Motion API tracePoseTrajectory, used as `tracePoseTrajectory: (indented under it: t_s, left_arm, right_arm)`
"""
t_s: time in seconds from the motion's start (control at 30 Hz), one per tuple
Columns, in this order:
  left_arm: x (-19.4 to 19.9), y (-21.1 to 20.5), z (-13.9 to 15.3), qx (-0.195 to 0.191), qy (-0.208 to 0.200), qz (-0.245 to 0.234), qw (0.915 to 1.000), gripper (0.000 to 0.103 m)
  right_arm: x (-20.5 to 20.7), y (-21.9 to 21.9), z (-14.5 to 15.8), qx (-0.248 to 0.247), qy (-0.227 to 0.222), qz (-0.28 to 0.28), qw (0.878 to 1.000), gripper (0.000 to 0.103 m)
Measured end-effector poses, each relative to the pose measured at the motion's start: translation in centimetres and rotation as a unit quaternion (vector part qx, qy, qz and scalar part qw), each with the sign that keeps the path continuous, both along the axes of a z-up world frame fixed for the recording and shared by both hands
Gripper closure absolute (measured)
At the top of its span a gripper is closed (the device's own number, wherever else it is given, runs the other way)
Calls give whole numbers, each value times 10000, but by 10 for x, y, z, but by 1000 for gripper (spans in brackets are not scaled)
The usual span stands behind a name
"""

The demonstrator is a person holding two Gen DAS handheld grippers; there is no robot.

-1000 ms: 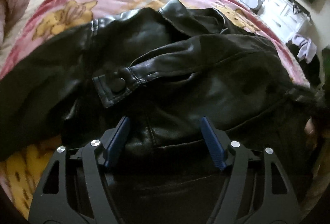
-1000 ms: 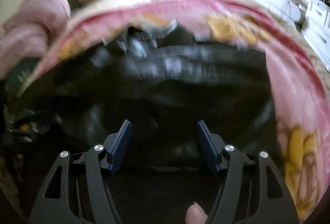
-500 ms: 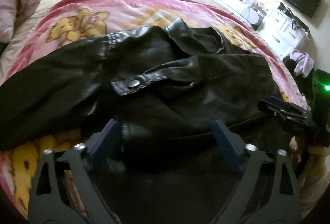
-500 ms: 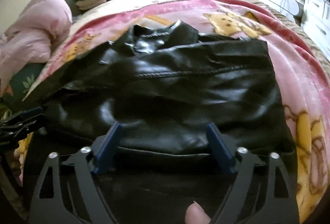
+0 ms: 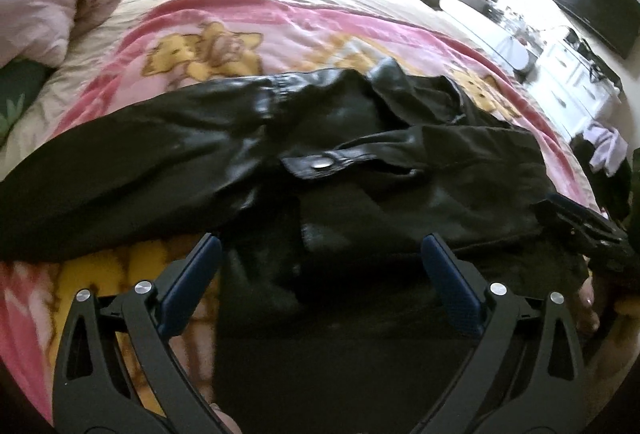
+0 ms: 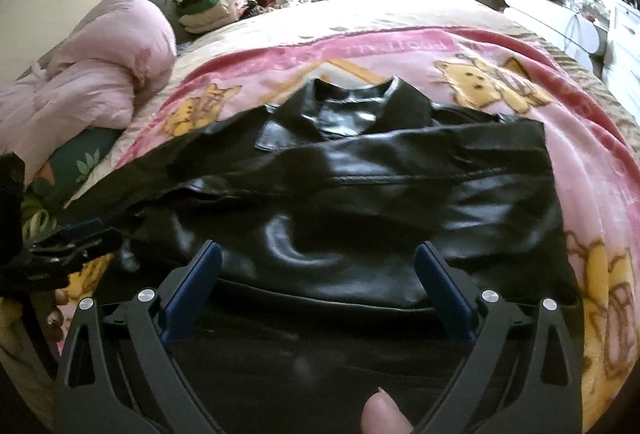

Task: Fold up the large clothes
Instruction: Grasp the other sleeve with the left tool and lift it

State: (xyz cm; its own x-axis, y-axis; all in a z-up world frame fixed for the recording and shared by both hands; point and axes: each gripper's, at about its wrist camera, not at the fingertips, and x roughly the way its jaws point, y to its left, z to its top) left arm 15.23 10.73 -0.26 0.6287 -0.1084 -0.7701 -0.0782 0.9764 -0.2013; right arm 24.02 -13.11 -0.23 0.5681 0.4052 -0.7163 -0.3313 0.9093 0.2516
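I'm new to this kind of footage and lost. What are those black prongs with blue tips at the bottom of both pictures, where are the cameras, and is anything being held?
No robot here: a person holds a two-finger tool in each hand. A wide-angle camera on each tool looks forward along its fingers, so each picture shows its own tool at the bottom.

One picture comes from the left gripper, the other from the right gripper. The right one also shows at the left view's right edge.

On the bed lies a pink cartoon blanket, and on it a black leather jacket, collar away from the cameras, with a snap tab on top. A pink quilt is bunched at the left.

Nothing is held. The left fingers are spread wide; the right are opening, nothing pinched between them.
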Motion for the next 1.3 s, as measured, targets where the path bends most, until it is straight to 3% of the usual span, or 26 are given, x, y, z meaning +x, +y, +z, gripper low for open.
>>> tracePoseTrajectory:
  t_s: [0.33,0.53,1.0,1.3]
  left_arm:
    - [-20,40,6,321,-171,657,9972,9]
    - [-31,65,14,606,-295,1174,9908,9]
    - [-46,144,18,158,-230,2250,9740,9]
    - [-58,189,12,-8,-103,2981,9545,9]
  right_arm:
    - [-14,59,13,-236,-265,521,9980,6]
    - [-20,93,14,-281,-331,770,9961,6]
    - [-23,181,24,-240,-441,1380,9892,4]
    - [-19,232,30,-217,-441,1791,9826,4]
